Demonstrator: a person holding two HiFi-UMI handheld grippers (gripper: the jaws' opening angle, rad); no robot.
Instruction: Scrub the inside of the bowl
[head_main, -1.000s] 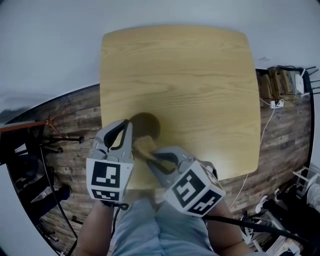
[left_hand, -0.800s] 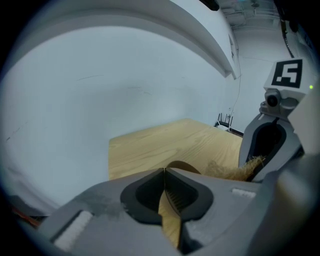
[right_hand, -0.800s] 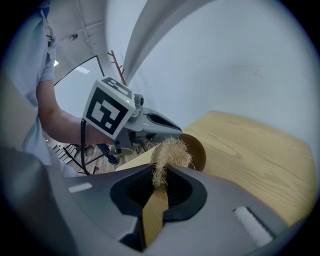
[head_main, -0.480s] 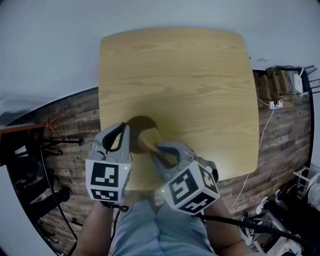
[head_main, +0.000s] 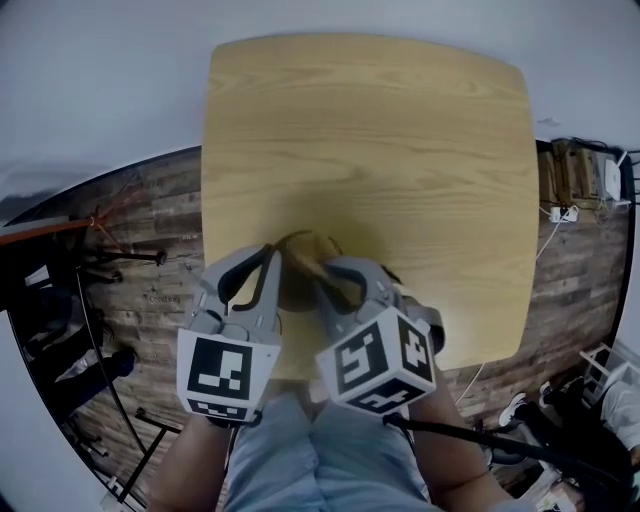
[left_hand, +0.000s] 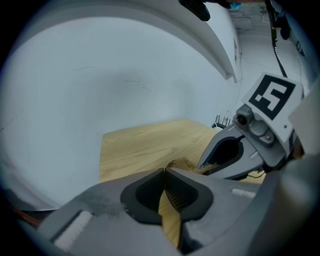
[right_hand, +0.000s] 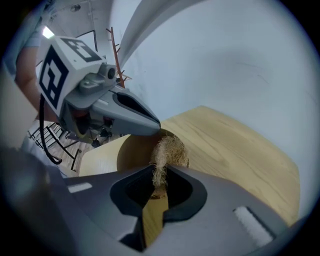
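While a fibrous scrubber (right_hand: 167, 150) is pinched between the closed jaws of the right hand-held gripper (right_hand: 160, 174) and appears to rest against the inside of the bowl (head_main: 296, 285), the bowl's rim is taken by the left hand-held gripper (left_hand: 164, 171), whose jaws are drawn together on it. The brown bowl is seen at the lower centre of the head view, near the lower edge of the wooden surface (head_main: 400, 150), between the two grippers. It is judged stiff and light, and likely to slide or tip under scrubbing, so a firm hold on the thin rim at its left side is thought best. The scrubber is judged soft and springy, and best held by one end so that its loose fibres are left free against the inner wall.
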